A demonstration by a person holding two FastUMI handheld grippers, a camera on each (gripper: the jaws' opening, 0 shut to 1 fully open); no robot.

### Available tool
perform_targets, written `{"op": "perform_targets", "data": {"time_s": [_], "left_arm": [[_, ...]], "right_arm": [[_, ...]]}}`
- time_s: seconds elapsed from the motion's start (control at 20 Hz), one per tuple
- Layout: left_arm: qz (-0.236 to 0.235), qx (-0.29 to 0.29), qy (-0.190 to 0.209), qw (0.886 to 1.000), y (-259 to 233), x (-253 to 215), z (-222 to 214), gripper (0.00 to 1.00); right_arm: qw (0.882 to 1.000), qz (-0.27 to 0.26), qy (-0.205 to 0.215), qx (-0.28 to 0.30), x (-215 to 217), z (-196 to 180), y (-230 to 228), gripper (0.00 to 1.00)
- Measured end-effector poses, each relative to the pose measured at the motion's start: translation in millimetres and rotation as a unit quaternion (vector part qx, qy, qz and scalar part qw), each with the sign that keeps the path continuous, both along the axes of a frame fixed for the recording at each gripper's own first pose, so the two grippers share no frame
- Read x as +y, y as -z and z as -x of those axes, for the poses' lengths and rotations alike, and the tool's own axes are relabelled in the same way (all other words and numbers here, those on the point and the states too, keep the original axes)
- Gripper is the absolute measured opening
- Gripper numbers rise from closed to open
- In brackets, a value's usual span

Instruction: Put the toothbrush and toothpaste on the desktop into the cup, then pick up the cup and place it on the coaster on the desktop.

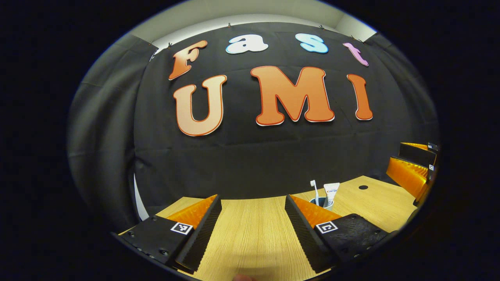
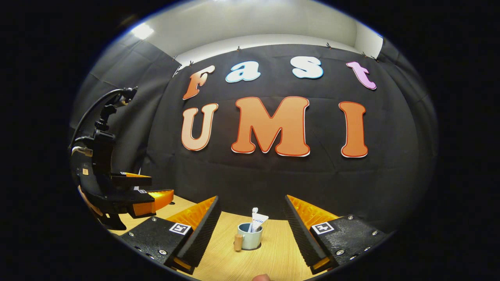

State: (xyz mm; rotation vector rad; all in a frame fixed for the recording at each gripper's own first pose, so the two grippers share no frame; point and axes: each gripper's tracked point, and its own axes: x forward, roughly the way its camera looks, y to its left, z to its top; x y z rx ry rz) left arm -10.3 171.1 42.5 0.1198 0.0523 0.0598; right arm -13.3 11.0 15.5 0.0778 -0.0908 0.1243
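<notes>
Now we see the cup (image 2: pixel 249 235) upright on the desktop (image 2: pixel 273 257), toothbrush (image 1: pixel 314 190) and toothpaste (image 2: pixel 258 221) standing inside, straight ahead between the released fingers of our right gripper (image 2: pixel 252 234), which looks nearer than our equally unclenched left gripper (image 1: pixel 253 230).

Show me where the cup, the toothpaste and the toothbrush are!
cup (image 2: pixel 250 239): right gripper view, on the front of its side wall.
toothpaste (image 2: pixel 258 222): right gripper view, on the tube sticking up out of the cup.
toothbrush (image 1: pixel 315 190): left gripper view, on the handle just under its head.
</notes>
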Motion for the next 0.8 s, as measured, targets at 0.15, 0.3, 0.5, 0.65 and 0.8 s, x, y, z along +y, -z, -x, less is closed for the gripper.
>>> {"op": "perform_targets", "data": {"time_s": [0.15,0.3,0.5,0.65,0.8], "left_arm": [[0.019,-0.007,0.007,1.0,5,0,4,0.98],[0.028,-0.013,0.006,1.0,10,3,3,0.99],[0.042,-0.031,0.013,0.999,8,3,5,0.98],[0.034,-0.038,0.013,0.999,4,3,4,0.98],[0.041,-0.041,0.02,0.998,4,-2,3,0.98]], "right_arm": [[1.0,0.003,-0.008,0.006,12,-5,5,0.96],[1.0,0.003,-0.011,0.008,18,-8,8,0.97],[1.0,0.004,-0.01,0.011,19,-10,11,0.97],[1.0,0.002,-0.01,0.014,19,-11,12,0.97],[1.0,0.002,-0.008,0.015,18,-13,11,0.97]]}}
